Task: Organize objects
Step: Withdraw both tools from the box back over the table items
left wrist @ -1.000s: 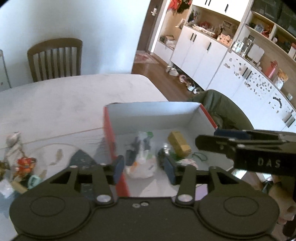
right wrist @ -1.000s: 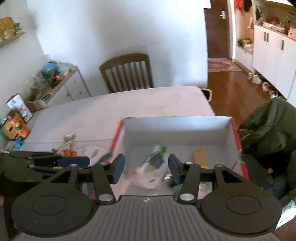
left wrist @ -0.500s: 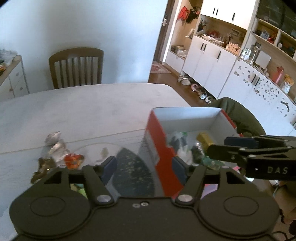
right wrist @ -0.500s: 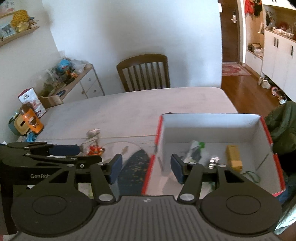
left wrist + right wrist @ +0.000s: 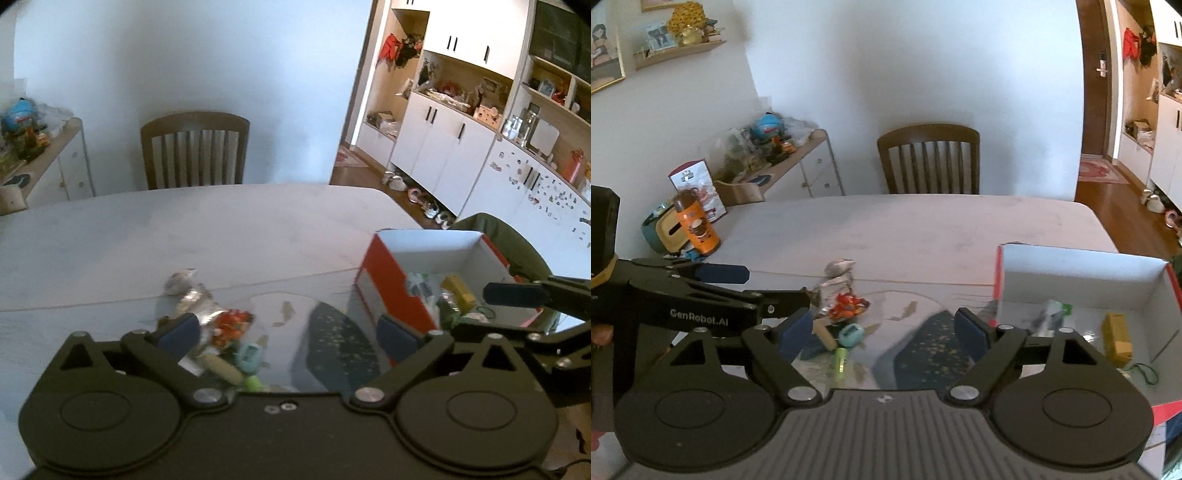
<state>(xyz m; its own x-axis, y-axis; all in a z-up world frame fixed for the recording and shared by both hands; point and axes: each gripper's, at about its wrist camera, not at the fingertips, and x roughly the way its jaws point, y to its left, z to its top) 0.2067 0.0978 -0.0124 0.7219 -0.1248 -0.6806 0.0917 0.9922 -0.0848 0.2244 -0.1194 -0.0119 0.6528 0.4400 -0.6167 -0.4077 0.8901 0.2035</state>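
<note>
A heap of small things lies on the table: a silver wrapper (image 5: 837, 275), a red toy (image 5: 849, 304), a teal round piece (image 5: 851, 334), a beige stick (image 5: 823, 332) and a green marker (image 5: 840, 363). My left gripper (image 5: 288, 336) hangs open just above the heap (image 5: 229, 332). Close to its right, my right gripper (image 5: 882, 332) is open too, over a dark speckled mat (image 5: 931, 347). Neither holds anything. To the right stands a red-and-white box (image 5: 1082, 266) with a yellow block (image 5: 1117, 334) and other items inside.
A wooden chair (image 5: 929, 162) stands at the table's far side. An orange bottle (image 5: 696, 227) and a tissue holder (image 5: 666, 232) sit at the left edge, before a cluttered sideboard (image 5: 790, 158). A green jacket (image 5: 517, 243) hangs behind the box; white cabinets (image 5: 461, 158) line the right wall.
Both grippers have swung left, away from above the box and over to the heap and the mat. The box now sits at the right of both views.
</note>
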